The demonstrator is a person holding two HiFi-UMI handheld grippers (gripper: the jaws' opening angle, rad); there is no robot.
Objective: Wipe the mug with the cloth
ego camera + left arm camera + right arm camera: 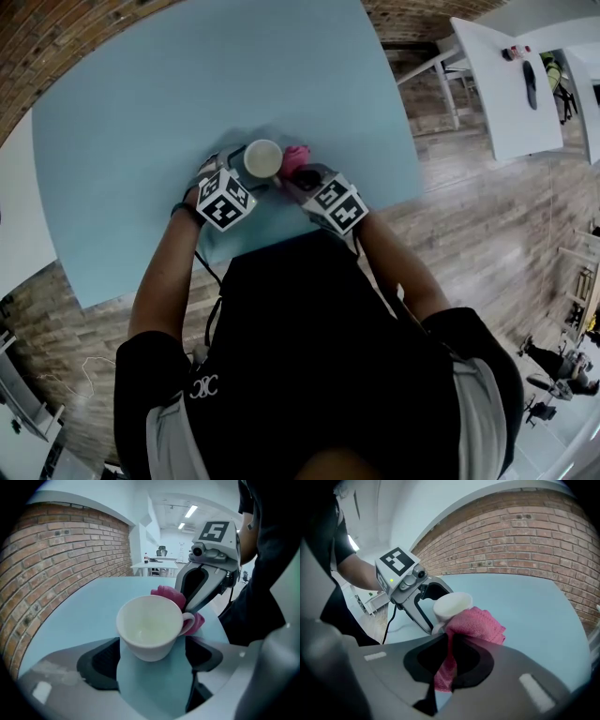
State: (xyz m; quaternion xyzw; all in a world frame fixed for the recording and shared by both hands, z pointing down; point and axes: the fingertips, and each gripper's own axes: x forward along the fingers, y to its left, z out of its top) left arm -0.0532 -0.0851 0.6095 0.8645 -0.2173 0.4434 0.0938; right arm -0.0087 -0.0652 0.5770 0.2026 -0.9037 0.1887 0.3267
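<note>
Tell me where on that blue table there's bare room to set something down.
The far half of the table, from the mug out to the brick wall, is bare, as is the stretch left of the left claw. The near edge is crowded: the left claw stands open around the mug, the right claw beside it shut on the pink cloth.

Table [141, 141] lay open beyond the mug [262, 157]. The cloth [295, 156] and right gripper [302, 174] blocked its handle side, and the left gripper [151, 660] flanked it.
</note>
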